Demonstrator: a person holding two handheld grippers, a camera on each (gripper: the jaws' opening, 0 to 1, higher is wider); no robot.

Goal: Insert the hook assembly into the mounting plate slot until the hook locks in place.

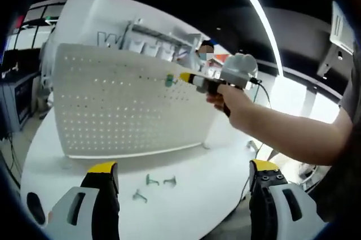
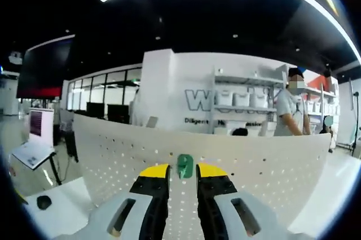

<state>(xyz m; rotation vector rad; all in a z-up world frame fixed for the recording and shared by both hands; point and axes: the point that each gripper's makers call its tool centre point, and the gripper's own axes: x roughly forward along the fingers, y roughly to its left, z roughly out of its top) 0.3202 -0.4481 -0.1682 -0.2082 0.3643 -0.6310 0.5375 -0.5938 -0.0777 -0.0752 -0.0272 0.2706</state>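
**Hook at the pegboard face**

The left gripper (image 1: 183, 180) hangs wide open and empty above three spare hooks (image 1: 153, 186) on the table (image 1: 51, 149). The right gripper (image 2: 182, 179) pinches a small green hook (image 2: 184, 166) against the white pegboard (image 2: 271, 164). It's probably light, rigid plastic, best held by its body; seating is unclear.

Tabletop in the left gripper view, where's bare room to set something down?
Free: the white table between the pegboard foot and the three loose green hooks, and left of them. Crowded: by those hooks, and the board's upper right, where the right gripper holds a green hook.
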